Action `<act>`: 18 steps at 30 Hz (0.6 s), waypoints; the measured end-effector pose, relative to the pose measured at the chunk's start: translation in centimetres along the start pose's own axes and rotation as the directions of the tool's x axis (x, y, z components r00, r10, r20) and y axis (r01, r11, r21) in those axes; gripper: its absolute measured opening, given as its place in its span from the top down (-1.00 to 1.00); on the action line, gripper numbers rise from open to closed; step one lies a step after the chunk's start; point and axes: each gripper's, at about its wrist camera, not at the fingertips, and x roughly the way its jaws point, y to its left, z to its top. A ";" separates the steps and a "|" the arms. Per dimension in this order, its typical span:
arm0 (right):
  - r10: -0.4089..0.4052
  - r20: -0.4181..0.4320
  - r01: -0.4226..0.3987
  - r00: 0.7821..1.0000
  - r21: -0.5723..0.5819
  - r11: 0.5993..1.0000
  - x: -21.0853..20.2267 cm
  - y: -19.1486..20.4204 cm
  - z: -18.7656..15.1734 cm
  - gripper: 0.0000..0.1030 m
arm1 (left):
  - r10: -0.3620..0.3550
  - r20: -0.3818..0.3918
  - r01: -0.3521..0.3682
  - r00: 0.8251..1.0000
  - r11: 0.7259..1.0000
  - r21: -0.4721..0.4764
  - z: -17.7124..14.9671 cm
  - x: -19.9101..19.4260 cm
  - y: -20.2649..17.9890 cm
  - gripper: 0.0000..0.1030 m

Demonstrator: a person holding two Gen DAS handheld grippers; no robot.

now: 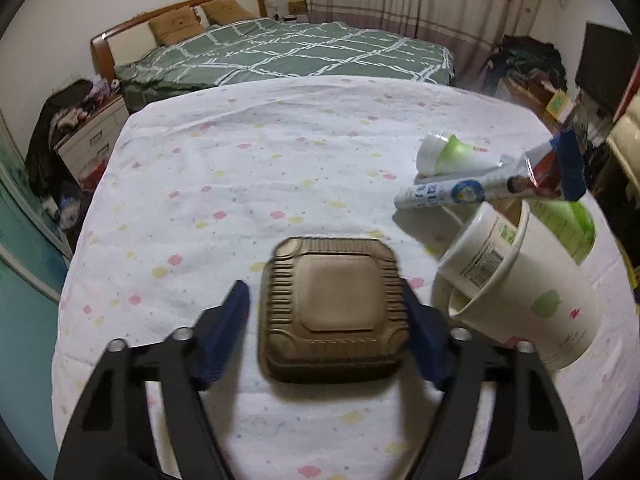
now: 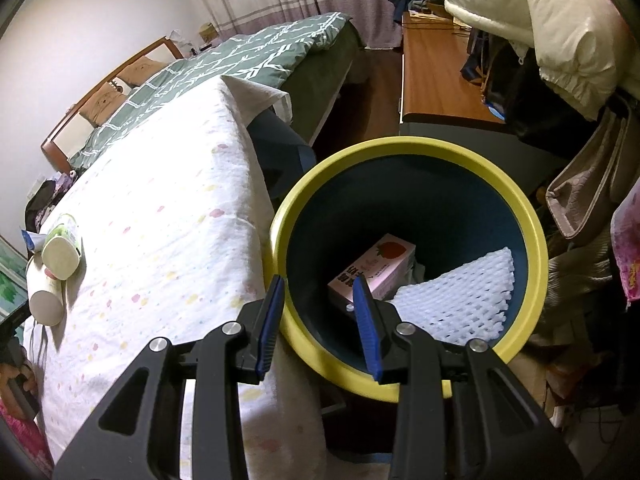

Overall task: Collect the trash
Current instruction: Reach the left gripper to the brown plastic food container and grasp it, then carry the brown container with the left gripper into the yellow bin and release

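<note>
brown ribbed pulp, a closed takeaway box (image 1: 334, 312) lies flat on the spotted white cloth (image 1: 240, 184), square between the spread blue pads of the left gripper (image 1: 330, 336). the jaws stand wide with nothing held; the left pad shows a gap to the box, while the right pad sits against or just behind its edge, and contact cannot be told. the box is near square with no clear long axis, dead ahead of this gripper, so the left hand looks by far the nearer for the pick. just right of it lie nested paper cups (image 1: 520, 280) on their sides, then a toothpaste tube (image 1: 460, 192) and a green-and-white tube (image 1: 452, 154) further back, partly behind a dark blue object cut off at the frame's edge. the right gripper (image 2: 320, 320), half open and empty, hangs over the yellow rim of the bin (image 2: 400, 148) beside the table; inside lie a pink carton (image 2: 376, 268) and white foam netting (image 2: 464, 292). the box is not seen from this side. motion blur softens the box's outline.
</note>
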 end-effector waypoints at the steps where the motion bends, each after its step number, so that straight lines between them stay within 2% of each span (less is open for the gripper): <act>1: 0.001 0.001 -0.001 1.000 -0.001 1.000 -0.1 0.0 0.0 0.34 | 0.012 0.009 -0.012 1.000 1.000 -0.013 0.0 -0.4 0.4 -0.29; 5: 0.008 0.005 -0.008 1.000 -0.005 1.000 -0.4 -0.1 0.0 0.34 | 0.040 0.045 -0.038 0.998 0.998 -0.049 -0.6 -2.6 1.4 -0.28; 9: 0.017 0.012 -0.017 1.000 0.000 1.000 -0.8 -0.3 -0.1 0.34 | 0.058 0.078 -0.054 0.995 0.997 -0.048 -2.3 -5.8 0.7 -0.28; 12: 0.024 0.018 -0.024 1.000 0.002 1.000 -0.9 -0.5 -0.2 0.34 | 0.038 0.097 -0.035 0.995 0.999 -0.028 -3.6 -8.3 -0.6 -0.28; 18: 0.040 0.037 -0.040 0.998 0.006 0.999 -1.9 -1.1 -0.6 0.34 | -0.057 0.124 0.053 0.991 0.998 0.031 -5.5 -12.2 -5.0 -0.28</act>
